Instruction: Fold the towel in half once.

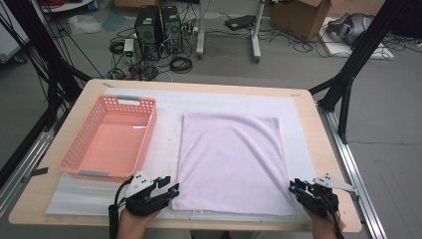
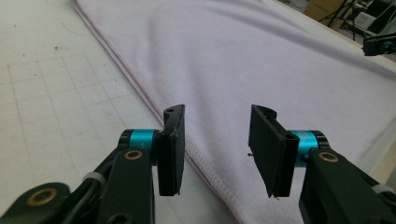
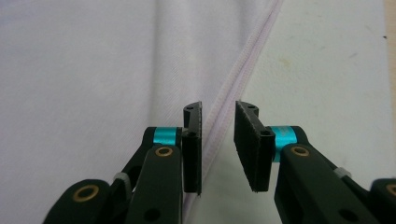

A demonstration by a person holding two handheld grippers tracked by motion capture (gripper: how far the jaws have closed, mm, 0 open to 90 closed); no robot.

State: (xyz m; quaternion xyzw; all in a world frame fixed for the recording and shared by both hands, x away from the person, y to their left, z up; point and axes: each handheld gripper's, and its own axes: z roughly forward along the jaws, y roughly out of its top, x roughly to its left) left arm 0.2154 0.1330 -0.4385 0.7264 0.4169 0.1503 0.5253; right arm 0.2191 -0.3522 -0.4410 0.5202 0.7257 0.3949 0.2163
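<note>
Both the left gripper [image 1: 170, 189] and right gripper [image 1: 293, 187] stand part-open and empty at the lilac towel's [image 1: 230, 159] near corners; each should straddle its hem squarely before closing.

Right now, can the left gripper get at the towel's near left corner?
Probably yes. The left gripper sits right beside the towel at its near left corner, jaws open, with the hem lying between and ahead of them in the left gripper view. Nothing lies in between; the pink basket stands off to the side.

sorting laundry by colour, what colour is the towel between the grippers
Pale lilac, a plain towel with a stitched hem and no pattern; the left gripper view shows it best.
</note>
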